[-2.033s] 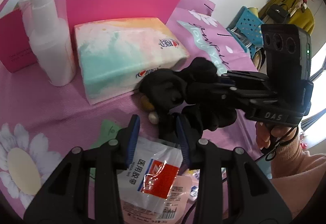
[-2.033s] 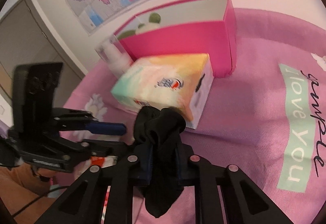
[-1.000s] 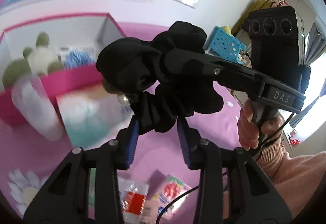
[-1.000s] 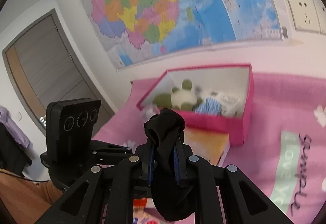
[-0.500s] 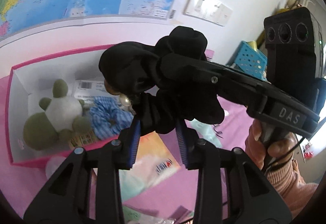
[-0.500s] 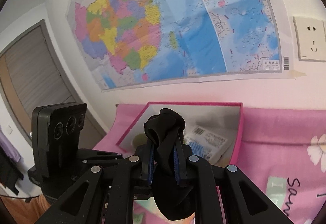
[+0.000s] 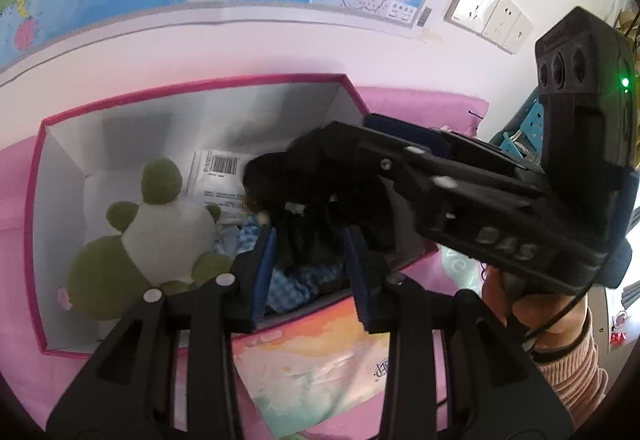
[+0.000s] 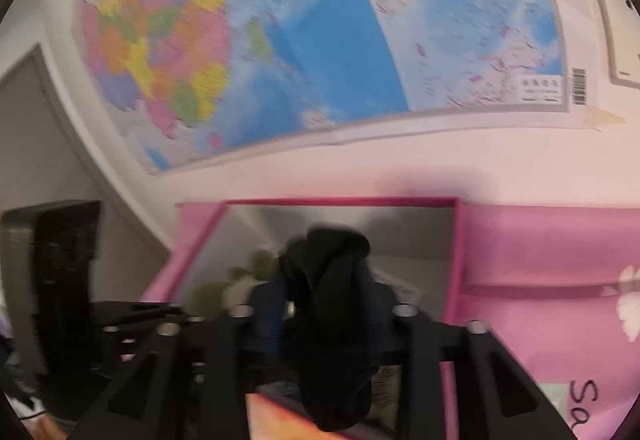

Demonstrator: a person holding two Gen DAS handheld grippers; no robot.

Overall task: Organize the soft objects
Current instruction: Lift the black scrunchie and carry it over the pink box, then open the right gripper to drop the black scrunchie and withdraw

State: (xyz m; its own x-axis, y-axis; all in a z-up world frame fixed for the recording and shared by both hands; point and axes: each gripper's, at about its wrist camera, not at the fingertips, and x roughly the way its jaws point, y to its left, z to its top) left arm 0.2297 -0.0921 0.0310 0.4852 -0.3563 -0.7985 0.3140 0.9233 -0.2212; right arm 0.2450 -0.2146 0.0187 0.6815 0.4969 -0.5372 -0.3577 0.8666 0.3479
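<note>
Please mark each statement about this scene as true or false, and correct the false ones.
1. A plush toy lies inside the pink box. True.
2. The black scrunchie is between the fingers of the right gripper. True.
3. The left gripper holds the plush toy. False: nothing is between its fingers; the toy lies beside it.
4. The box is empty. False: it holds the plush toy and a blue checked cloth.
5. A map hangs on the wall. True.

right tool (image 8: 324,320) jaws just opening, left tool (image 7: 310,272) jaws apart — empty
</note>
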